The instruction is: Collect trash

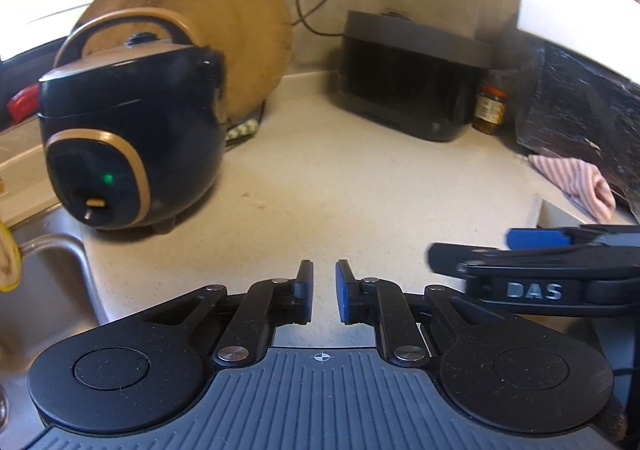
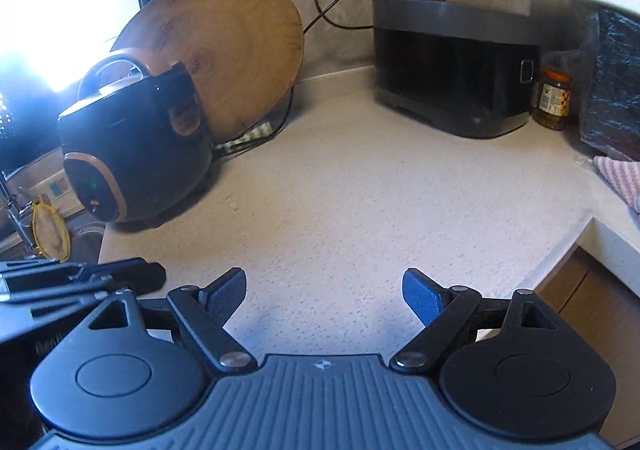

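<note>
Ahead of both tools: speckled worktop (image 2: 340,178), with a small pale crumb-like speck (image 1: 259,204) near the rice cooker (image 1: 132,138); probably the only trash candidate, though too small to identify.
Left tool (image 1: 324,292): nearly clenched, a narrow gap between the pads, nothing in it.
Right tool (image 2: 324,296): released wide, empty, just right of the left tool.
Far side: wooden board (image 2: 224,58), dark appliance (image 2: 452,70), jar (image 2: 554,98).
Right edge: striped cloth (image 1: 576,180).
Risk: a tiny scrap could slip between the pads; reaching left could knock the cooker; the tools sit close and could collide.
Hard to see: sink (image 1: 44,282) contents cut off; yellow item (image 2: 50,228) unclear; window glare.
</note>
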`<state>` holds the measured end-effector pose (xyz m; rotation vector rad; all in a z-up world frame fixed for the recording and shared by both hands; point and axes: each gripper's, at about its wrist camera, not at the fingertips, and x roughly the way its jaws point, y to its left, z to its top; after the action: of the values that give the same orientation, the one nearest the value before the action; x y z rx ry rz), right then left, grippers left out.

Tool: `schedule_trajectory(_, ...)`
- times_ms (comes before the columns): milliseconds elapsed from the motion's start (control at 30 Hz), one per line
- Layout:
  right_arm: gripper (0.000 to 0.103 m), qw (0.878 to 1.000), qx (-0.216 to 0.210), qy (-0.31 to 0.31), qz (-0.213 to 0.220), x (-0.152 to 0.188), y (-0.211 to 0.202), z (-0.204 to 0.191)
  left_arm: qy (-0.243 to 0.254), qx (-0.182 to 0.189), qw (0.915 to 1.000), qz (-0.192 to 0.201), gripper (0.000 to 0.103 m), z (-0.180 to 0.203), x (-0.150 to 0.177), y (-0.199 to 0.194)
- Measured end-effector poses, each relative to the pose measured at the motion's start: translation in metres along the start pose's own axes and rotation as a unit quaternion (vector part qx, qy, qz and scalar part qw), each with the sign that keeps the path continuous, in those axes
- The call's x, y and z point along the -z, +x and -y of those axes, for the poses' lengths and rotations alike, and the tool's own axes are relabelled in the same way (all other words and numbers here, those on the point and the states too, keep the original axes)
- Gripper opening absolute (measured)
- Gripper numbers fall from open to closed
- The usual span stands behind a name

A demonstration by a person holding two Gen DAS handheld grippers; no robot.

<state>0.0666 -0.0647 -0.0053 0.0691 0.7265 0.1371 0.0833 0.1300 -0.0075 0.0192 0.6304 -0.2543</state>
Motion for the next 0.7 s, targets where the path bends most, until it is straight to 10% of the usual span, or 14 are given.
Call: schedule_trajectory(700, 0.086, 1.0, 0.004, 0.005, -0.023, 0.0092, 0.0084, -0.0052, -0.014, 0.015, 0.9997, -0.017, 0.016, -0.0051, 0.0017, 0.0006)
